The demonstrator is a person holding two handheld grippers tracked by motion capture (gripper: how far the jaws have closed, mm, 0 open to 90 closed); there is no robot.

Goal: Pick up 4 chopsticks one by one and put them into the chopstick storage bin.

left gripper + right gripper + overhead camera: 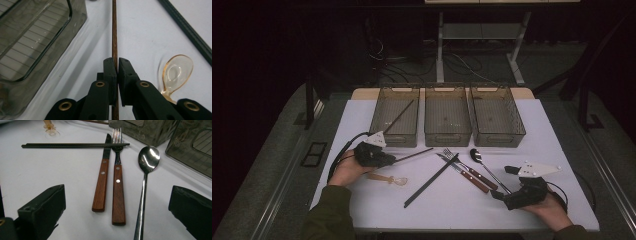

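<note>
The brown chopstick lies on the white bench, just in front of the left grey bin, and the left gripper has its fingers pinched tight on it. Just beside this chopstick, on the person's side, lies a clear amber spoon; further right a black chopstick crosses the fork and knife. The steel spoon lies right of them. The right gripper rests beyond, fingers spread wide, holding nothing.
</note>
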